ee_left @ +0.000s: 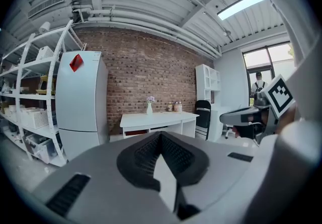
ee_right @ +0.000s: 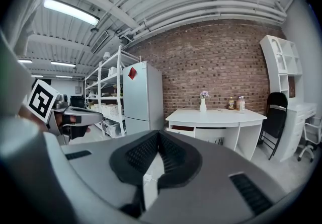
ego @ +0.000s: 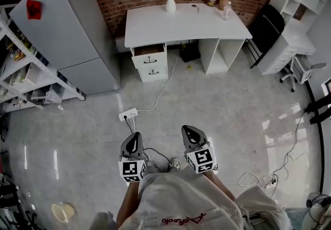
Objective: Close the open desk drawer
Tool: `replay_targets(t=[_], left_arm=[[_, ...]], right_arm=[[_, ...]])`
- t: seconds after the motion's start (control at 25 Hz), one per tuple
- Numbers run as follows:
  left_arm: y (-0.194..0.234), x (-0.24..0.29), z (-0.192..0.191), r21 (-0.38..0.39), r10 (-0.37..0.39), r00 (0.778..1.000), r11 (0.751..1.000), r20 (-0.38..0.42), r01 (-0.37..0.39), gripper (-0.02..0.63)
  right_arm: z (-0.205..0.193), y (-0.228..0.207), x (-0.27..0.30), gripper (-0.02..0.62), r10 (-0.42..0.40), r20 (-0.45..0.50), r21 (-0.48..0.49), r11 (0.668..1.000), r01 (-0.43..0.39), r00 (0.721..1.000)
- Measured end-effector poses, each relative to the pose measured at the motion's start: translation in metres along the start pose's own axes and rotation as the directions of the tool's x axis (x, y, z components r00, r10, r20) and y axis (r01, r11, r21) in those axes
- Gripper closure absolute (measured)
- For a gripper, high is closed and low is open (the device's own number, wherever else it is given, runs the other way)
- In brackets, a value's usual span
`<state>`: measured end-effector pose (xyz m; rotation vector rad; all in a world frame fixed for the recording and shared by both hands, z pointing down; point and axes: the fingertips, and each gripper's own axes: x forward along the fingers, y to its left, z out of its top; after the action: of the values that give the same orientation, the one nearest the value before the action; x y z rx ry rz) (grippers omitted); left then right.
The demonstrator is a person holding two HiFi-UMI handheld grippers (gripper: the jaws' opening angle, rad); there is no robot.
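Observation:
The white desk (ego: 186, 22) stands against the brick wall far ahead. Its top left drawer (ego: 149, 51) is pulled out, and the lower drawer (ego: 151, 71) is pushed in. My left gripper (ego: 135, 137) and right gripper (ego: 189, 129) are held side by side low over the floor, a long way short of the desk, both shut with nothing in them. In the left gripper view the left gripper (ee_left: 161, 136) points toward the desk (ee_left: 158, 117) and the open drawer (ee_left: 135, 132). The right gripper (ee_right: 159, 135) faces the desk (ee_right: 216, 115) and drawer (ee_right: 182, 128) the same way.
A grey fridge (ego: 67, 32) and metal shelving (ego: 20, 69) stand to the left. A power strip (ego: 128, 115) and its cable lie on the floor between me and the desk. A black folding chair (ego: 266, 27), white shelving and a swivel chair (ego: 297, 71) are on the right.

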<state>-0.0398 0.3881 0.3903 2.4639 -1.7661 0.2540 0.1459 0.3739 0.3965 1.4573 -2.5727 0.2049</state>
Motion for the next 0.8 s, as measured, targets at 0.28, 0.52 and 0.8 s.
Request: replay_targets(t=[0.28, 0.52, 0.8], left_arm=[[-0.01, 0.01, -0.005, 0.003, 0.041, 0.999, 0.999, -0.016, -0.041, 0.594], [-0.006, 0.022, -0.005, -0.01, 0.063, 0.998, 0.998, -0.022, -0.063, 0.594], [0.0, 0.042, -0.006, -0.025, 0.055, 0.998, 0.998, -0.027, -0.055, 0.594]], right_arm=[[-0.006, -0.013, -0.002, 0.578, 0.039, -0.008, 0.006, 0.999, -0.039, 0.999], [-0.004, -0.014, 0.011, 0.578, 0.091, -0.009, 0.004, 0.996, -0.091, 0.996], [-0.004, -0.021, 0.028, 0.578, 0.091, -0.017, 0.007, 0.996, -0.091, 0.996]])
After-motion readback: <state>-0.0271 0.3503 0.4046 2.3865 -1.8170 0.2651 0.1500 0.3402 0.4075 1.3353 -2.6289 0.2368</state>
